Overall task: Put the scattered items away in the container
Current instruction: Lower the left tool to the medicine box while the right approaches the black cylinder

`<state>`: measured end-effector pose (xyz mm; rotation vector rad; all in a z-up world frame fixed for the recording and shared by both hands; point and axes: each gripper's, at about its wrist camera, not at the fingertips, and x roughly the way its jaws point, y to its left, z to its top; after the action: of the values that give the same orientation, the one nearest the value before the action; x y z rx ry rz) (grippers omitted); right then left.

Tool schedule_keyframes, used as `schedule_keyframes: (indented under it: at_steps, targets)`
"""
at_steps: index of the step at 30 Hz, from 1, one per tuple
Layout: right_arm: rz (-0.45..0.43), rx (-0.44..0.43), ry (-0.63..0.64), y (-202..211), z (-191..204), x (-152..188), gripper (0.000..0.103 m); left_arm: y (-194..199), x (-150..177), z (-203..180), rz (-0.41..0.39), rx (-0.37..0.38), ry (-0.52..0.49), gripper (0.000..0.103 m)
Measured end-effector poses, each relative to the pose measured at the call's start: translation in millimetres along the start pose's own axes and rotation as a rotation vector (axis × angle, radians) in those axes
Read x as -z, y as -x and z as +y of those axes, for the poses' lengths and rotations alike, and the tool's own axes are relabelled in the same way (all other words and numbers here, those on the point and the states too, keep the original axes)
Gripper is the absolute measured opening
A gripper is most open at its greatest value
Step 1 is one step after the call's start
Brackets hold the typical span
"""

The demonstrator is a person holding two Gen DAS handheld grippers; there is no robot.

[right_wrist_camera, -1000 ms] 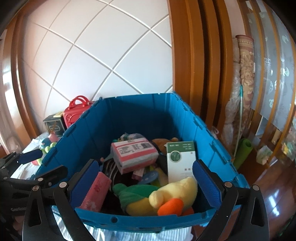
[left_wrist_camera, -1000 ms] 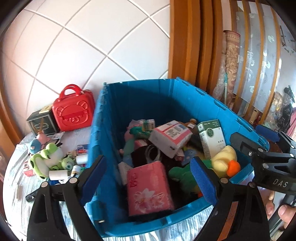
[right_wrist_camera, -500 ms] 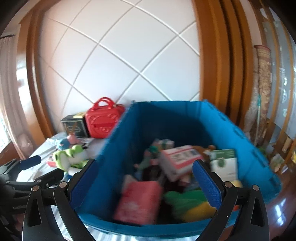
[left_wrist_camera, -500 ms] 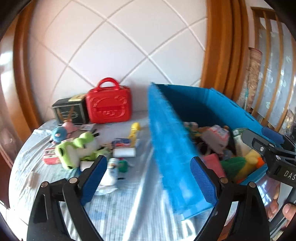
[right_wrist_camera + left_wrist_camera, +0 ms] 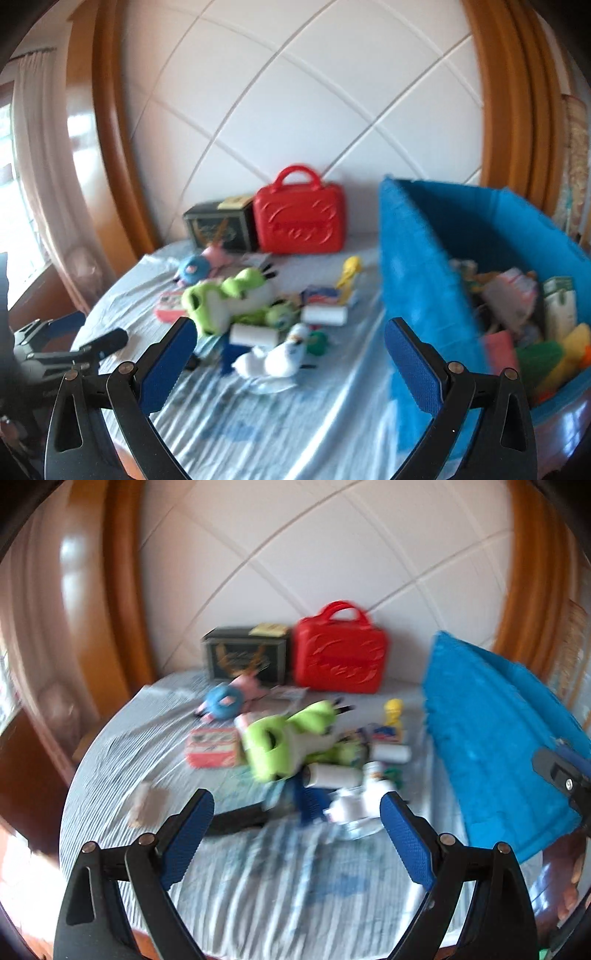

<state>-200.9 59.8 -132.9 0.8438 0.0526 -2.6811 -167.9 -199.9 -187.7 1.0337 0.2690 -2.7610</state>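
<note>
White quilted wall panelling framed in wood is seen behind a round counter (image 5: 258,893) spread with a striped cloth, on which the scattered items are heaped at centre: a green plush frog (image 5: 284,746), a white plush bird (image 5: 280,360), white rolls and small boxes, with a red case (image 5: 341,659) and a dark tin (image 5: 245,661) set against the far wall. The blue container (image 5: 421,280), already partly filled, is placed at the right edge, just beside the heap. The left tool (image 5: 297,829) and right tool (image 5: 288,360) are each held empty with jaws apart and directed at the heap, presumably in readiness for the next pick.
</note>
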Motion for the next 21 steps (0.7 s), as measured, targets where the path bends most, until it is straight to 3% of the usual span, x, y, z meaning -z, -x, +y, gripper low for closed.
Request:
schedule_keyframes:
  at_steps: [6, 11, 17, 21]
  targets:
    - [0.093, -0.039, 0.034, -51, 38, 9, 0.103, -22, 5, 72, 0.04, -0.102, 0.131, 0.092]
    - [0.169, -0.086, 0.029, -107, 55, 12, 0.103, -47, 14, 117, 0.081, -0.205, 0.144, 0.092]
    - [0.286, -0.073, 0.042, -160, 95, 22, 0.103, -84, 24, 179, 0.166, -0.233, 0.172, 0.092]
    - [0.311, -0.053, 0.018, -185, 133, 31, 0.103, -119, 26, 231, 0.217, -0.214, 0.129, 0.092]
